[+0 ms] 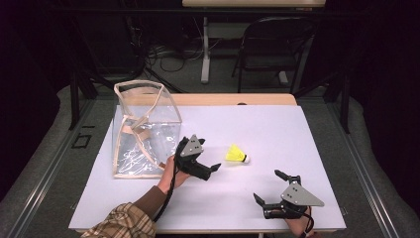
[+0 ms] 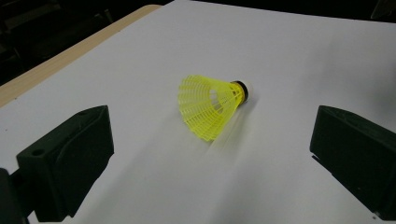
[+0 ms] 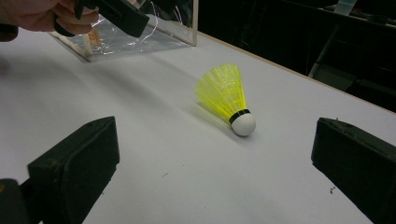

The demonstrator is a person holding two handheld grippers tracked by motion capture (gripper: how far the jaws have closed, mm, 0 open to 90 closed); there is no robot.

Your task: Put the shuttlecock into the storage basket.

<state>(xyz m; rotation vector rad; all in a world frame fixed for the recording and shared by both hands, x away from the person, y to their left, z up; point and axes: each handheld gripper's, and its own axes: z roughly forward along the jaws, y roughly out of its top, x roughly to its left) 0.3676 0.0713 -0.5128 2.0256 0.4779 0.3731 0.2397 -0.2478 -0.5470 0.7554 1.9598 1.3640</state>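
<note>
I have the left gripper (image 1: 214, 167) spread wide and aimed at the yellow shuttlecock (image 1: 236, 155), which lies on its side on the white table (image 1: 297, 144), just right of those jaws and not touching them. In the left gripper view the shuttlecock (image 2: 212, 103) sits between and beyond my two jaws, its open skirt toward me and its white cork tip pointing away. The right gripper (image 1: 267, 191) is also spread, holding nothing, resting nearer to me and to the right, well apart from the shuttlecock. The clear bag (image 1: 143, 129) stands open at the left of the table, just behind my left hand (image 1: 171, 173). My worry is the shape: a light cone on a round tip will roll or skid if one jaw touches it first, so closing off-centre could knock it away across the table. Pinching the mesh skirt too hard could crush it, and gripping near the narrow cork end could let it squirt out. My left forearm is also close to the bag and could nudge it as I swing.
</note>
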